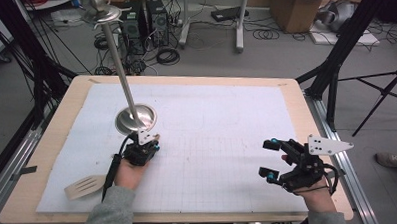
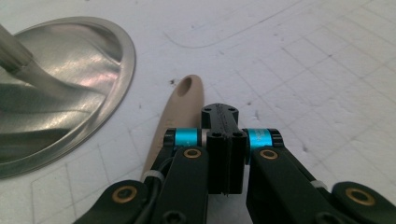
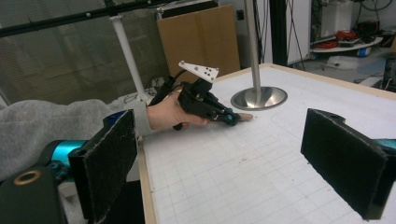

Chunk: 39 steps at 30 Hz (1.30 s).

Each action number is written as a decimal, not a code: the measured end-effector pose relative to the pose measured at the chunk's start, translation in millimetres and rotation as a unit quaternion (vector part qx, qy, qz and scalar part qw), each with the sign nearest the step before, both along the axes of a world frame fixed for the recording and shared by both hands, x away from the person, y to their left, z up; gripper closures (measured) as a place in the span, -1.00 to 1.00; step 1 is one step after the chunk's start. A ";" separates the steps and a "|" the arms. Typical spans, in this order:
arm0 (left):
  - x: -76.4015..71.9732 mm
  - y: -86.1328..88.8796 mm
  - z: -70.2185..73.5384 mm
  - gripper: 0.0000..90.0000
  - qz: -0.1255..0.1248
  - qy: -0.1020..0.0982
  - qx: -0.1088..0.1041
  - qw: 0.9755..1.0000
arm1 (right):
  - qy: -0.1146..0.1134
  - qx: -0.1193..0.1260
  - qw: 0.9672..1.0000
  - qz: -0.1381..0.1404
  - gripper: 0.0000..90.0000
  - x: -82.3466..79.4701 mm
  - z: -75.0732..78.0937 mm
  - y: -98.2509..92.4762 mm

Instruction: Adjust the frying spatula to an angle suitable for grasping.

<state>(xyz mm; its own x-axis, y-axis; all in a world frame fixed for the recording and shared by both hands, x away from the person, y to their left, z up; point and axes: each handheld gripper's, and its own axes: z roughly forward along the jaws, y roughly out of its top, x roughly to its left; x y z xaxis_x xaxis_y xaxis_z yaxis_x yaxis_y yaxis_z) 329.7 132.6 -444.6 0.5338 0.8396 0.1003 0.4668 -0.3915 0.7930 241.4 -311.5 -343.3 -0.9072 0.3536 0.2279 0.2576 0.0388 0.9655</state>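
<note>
Jaws of the left gripper [image 2: 220, 114] are pressed flat together with nothing between the pads. Just under and to the side of them in the left gripper view lies the handle of the beige, slotted plastic spatula [image 2: 183, 100]. Its rounded end, with the hanging hole, pokes out past the fingertips. Whether the gripper rests on the handle or hovers just above it cannot be told.

From the high view, the spatula's long axis runs on a slant. The slotted head [image 1: 85, 186] lies near the table's front-left edge, and the handle passes beneath the person's left hand [image 1: 130, 173]. The tip ends close to the round, polished steel base of the upright pole stand [image 1: 135, 119], near it but apart. So the handle lies along the left gripper's own line, not across it. To grasp it, I judge the jaws would have to open and settle astride the handle.

The right gripper [image 1: 268, 159] is well apart, at the table's right side on the white gridded sheet [image 1: 212, 141]. Its black padded jaws are spread wide and hold nothing. The left hand is plainly the nearer one.
</note>
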 end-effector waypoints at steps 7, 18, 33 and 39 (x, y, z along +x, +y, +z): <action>-22.6 5.2 14.5 1.00 -0.021 -0.013 -0.048 0.999 | -0.002 0.001 1.000 -0.003 -0.78 -0.7 0.0 -1.4; -60.4 21.9 50.8 0.99 -0.051 -0.046 -0.089 0.994 | -0.004 -0.002 1.000 -0.001 -0.78 0.0 1.4 0.7; -71.0 80.3 75.4 0.77 -0.053 -0.060 -0.093 0.992 | 0.001 -0.008 1.000 0.003 -0.78 3.0 0.3 5.4; -65.1 99.7 75.9 0.37 -0.068 -0.052 -0.080 0.993 | 0.002 -0.011 1.000 0.003 -0.78 3.0 -0.3 6.1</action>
<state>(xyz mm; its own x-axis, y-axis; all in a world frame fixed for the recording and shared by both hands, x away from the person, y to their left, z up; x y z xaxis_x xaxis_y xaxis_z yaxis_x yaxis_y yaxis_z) 264.6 232.3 -368.7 0.6377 0.7697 0.0311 0.3311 -0.3103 0.8911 244.4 -305.4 -343.6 -0.9083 0.3536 0.2235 0.2607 0.0608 0.9635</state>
